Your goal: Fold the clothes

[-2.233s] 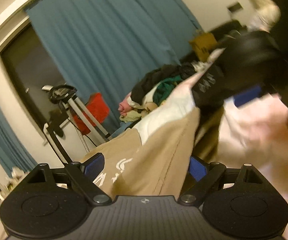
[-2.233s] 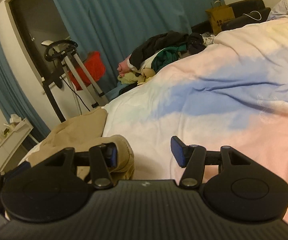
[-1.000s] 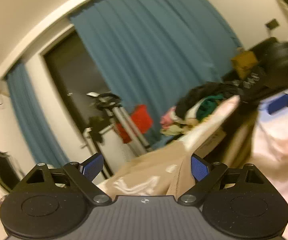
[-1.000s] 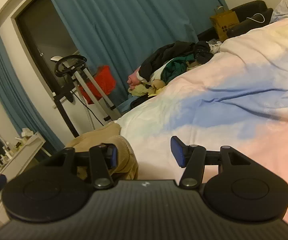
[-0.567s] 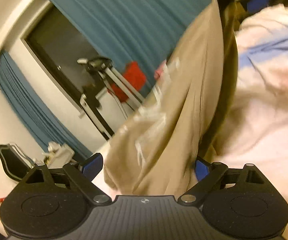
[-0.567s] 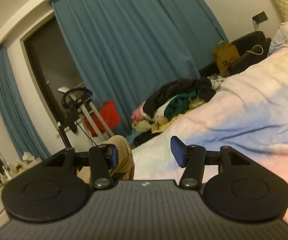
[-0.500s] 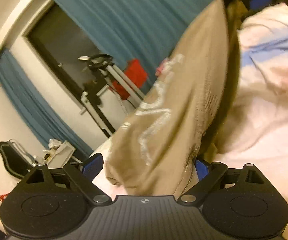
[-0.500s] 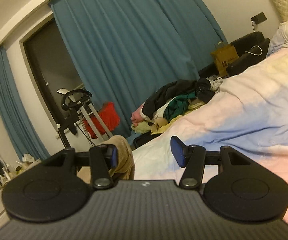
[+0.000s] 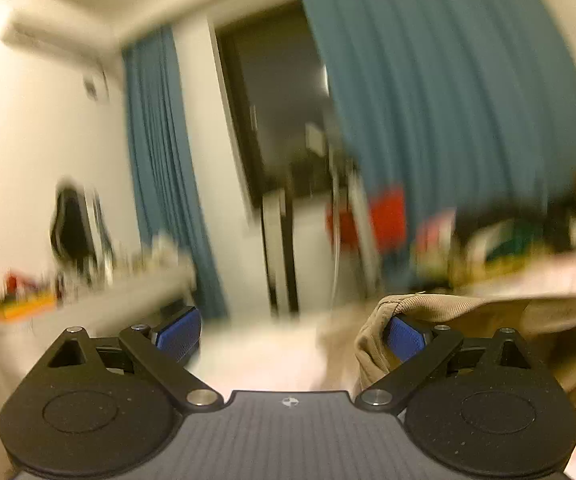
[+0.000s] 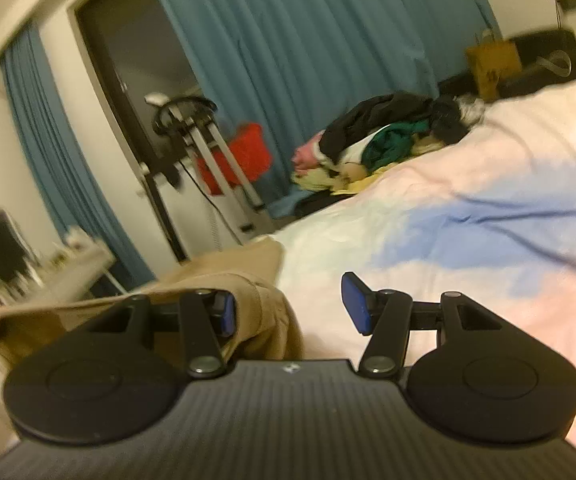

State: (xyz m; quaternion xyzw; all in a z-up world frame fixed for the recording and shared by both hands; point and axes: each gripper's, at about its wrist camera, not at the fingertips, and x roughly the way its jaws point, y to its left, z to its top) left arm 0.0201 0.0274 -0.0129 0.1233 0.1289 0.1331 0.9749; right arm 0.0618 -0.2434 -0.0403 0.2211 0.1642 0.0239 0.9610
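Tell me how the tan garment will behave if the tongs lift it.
Probably floppy: the tan garment bunches in soft folds around one blue pad. Likely to sag and slide, since both tongs stand open with cloth only draped over one finger. Looks fairly thick, so moderately heavy.

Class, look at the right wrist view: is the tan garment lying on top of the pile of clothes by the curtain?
No. The tan garment lies at the near bed edge, apart from the pile.

Tan garment (image 10: 256, 300): soft cotton, crumpled, stretched across the bed's near edge; one bunched hem end (image 9: 428, 308) raised, the other end lying in folds.
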